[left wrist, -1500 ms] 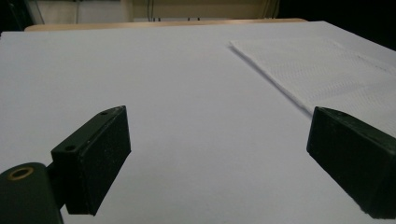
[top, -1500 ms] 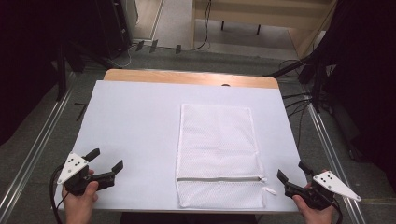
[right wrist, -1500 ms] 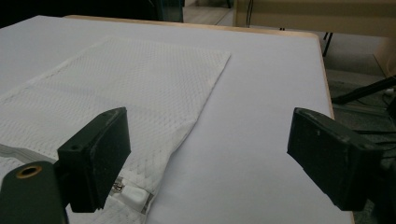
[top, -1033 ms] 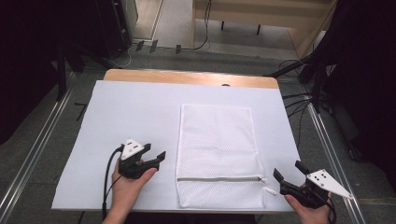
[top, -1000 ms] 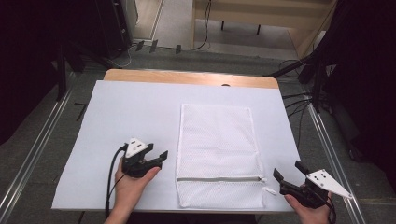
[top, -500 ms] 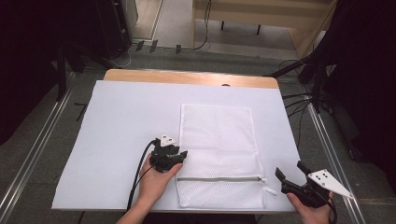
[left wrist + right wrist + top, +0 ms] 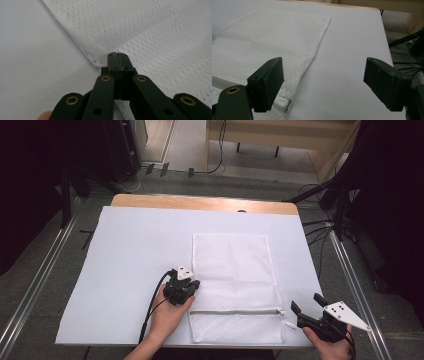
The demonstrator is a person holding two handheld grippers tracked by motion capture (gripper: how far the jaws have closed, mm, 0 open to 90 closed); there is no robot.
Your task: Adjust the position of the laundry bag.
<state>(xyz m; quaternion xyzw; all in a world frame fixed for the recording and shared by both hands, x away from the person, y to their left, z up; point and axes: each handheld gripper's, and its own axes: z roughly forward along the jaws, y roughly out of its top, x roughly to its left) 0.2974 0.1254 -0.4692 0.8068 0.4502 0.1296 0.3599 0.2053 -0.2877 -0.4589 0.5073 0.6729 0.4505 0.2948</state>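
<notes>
1. A white mesh bag (image 7: 233,285) is laid flat on the white table cover (image 7: 135,250), right of the middle, with its long side running away from the person.
2. A zip (image 7: 235,310) is seen running across the bag near its near end.
3. The left gripper (image 7: 187,285) is held at the bag's left edge, a little beyond the zip.
4. In the left gripper view, the jaws are seen pressed fully together on the edge of the bag (image 7: 140,32), and the mesh is drawn into a small peak at their tips.
5. The right gripper (image 7: 306,304) is held at the near right corner of the table, just beside the bag's right end of the zip and not touching it.
6. In the right gripper view, the jaws are seen spread wide with nothing between them; the bag's (image 7: 269,42) right edge is seen behind the left jaw.
</notes>
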